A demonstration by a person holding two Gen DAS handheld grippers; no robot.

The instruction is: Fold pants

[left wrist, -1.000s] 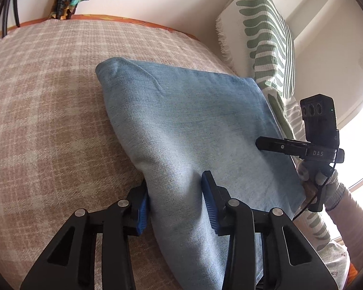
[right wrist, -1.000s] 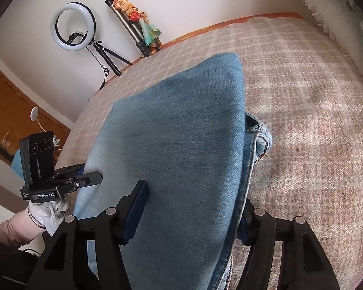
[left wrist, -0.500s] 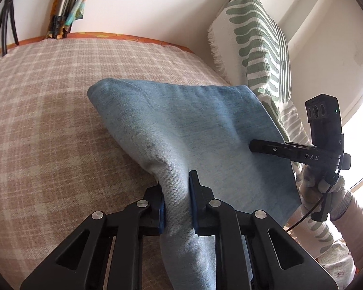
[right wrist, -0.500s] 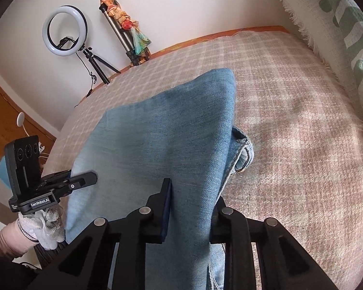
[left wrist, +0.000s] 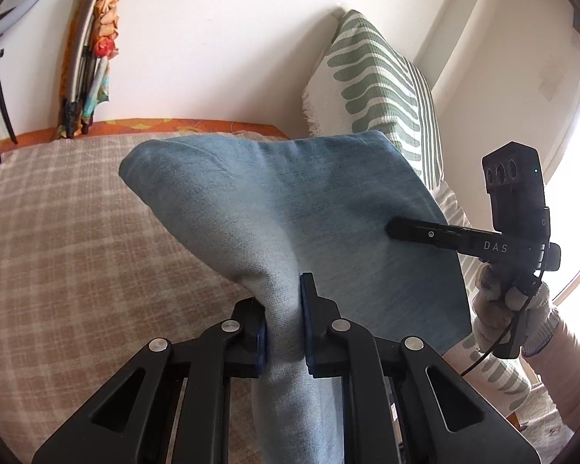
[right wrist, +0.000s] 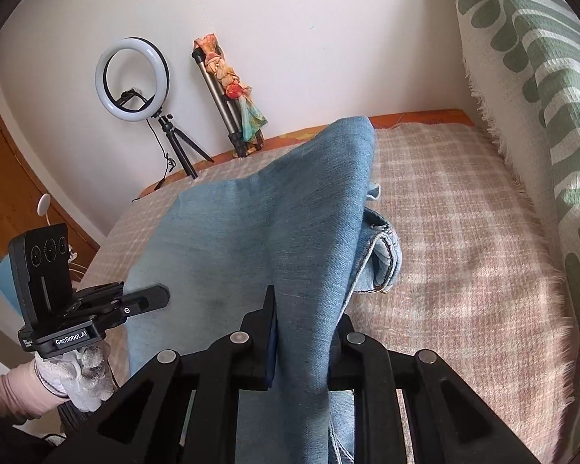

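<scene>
Folded light-blue denim pants (left wrist: 290, 201) lie on the plaid bed cover (left wrist: 77, 251), their near edge lifted off it. My left gripper (left wrist: 282, 301) is shut on the near left corner, cloth bunched between its pads. In the right wrist view the pants (right wrist: 270, 224) rise into my right gripper (right wrist: 305, 309), whose jaws are closing with the near right corner pinched between them. A stitched hem (right wrist: 386, 247) sticks out on the right side. Each gripper shows in the other's view: the right gripper (left wrist: 394, 228), the left gripper (right wrist: 158, 297), both in gloved hands.
A green-and-white patterned pillow (left wrist: 379, 89) leans against the wall at the bed's right side, pillow (right wrist: 541, 77). A ring light on a tripod (right wrist: 131, 79) and a folded stand wrapped in cloth (right wrist: 228, 100) stand by the far wall. A wooden door (right wrist: 4, 193) is at left.
Both grippers went from open around the near edge of the pants to shut on it, then rose, lifting that edge off the bed so the denim now tents upward.
</scene>
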